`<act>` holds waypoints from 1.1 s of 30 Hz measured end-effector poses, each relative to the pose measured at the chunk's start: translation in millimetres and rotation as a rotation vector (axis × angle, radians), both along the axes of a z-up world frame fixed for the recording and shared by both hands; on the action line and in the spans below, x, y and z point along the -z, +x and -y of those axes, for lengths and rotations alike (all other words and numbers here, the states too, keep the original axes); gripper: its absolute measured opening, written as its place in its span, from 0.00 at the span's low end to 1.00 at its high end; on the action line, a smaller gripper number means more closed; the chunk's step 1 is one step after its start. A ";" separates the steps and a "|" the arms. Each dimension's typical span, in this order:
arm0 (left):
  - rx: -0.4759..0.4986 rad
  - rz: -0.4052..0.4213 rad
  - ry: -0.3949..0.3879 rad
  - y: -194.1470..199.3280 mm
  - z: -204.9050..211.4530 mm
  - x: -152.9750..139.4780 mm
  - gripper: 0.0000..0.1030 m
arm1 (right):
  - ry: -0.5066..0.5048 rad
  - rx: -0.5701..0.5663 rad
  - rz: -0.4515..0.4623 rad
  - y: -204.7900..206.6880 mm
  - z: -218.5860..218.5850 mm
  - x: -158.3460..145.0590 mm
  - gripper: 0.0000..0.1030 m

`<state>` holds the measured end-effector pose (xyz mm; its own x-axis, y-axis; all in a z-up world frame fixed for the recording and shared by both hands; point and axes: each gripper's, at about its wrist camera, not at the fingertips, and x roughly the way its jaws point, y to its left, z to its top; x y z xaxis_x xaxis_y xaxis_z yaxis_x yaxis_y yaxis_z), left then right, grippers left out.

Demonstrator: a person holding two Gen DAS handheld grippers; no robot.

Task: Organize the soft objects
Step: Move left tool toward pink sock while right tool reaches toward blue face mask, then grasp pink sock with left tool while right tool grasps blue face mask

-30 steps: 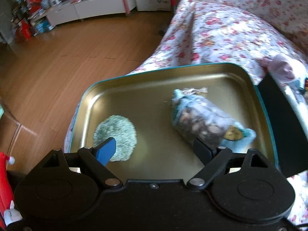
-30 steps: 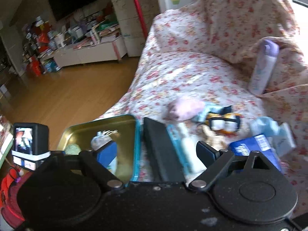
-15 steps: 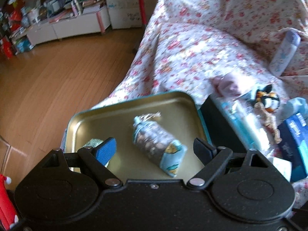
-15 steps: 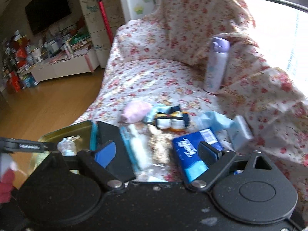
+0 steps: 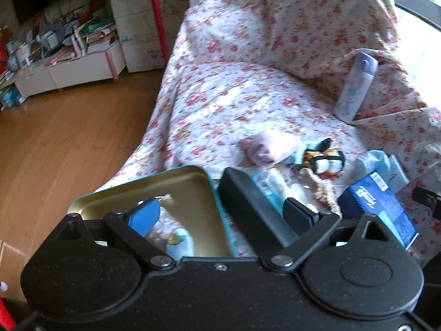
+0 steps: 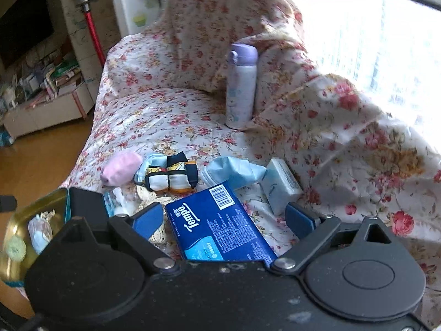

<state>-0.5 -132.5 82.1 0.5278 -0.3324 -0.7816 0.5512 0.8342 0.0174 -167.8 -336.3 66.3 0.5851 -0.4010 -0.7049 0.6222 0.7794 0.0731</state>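
A gold tin tray [image 5: 193,182] with a teal rim sits on the flowered sofa and holds a small drawstring pouch [image 5: 176,237]; in the right wrist view the tray [image 6: 59,201] also holds a green pad [image 6: 15,247]. My left gripper [image 5: 220,212] is open and empty above the tray's right edge. My right gripper [image 6: 224,218] is open and empty over a blue Tempo tissue pack [image 6: 217,220]. Beyond lie a pink soft roll [image 6: 121,167], a penguin-print bundle [image 6: 171,176], a pale blue pouch [image 6: 234,171] and a small tissue packet [image 6: 279,186].
A black flat box [image 5: 248,201] lies beside the tray. A purple-capped bottle [image 6: 241,88] stands against the sofa back. Wooden floor [image 5: 55,143] lies to the left, with a cluttered low white cabinet [image 5: 69,66] behind it.
The left gripper has swung right and back from over the tray toward the pile of items. The right gripper has moved right, over the blue tissue pack. Both stay open.
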 end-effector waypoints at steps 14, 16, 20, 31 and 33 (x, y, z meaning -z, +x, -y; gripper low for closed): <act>0.063 -0.008 0.028 -28.5 31.3 26.9 0.97 | -0.066 0.022 -0.010 34.5 33.1 9.3 0.99; 0.056 -0.014 0.030 -27.3 32.9 30.0 0.96 | -0.009 0.011 -0.006 43.8 43.4 11.6 0.98; 0.038 -0.030 0.035 -22.8 38.6 35.9 0.96 | 0.042 0.004 0.006 68.9 58.7 10.7 0.96; -0.033 -0.038 0.043 1.4 53.9 49.4 0.90 | 0.170 0.035 -0.072 90.9 93.1 54.0 0.84; -0.051 -0.051 0.041 9.5 57.2 52.2 0.90 | 0.196 0.043 -0.073 88.6 97.1 58.8 0.84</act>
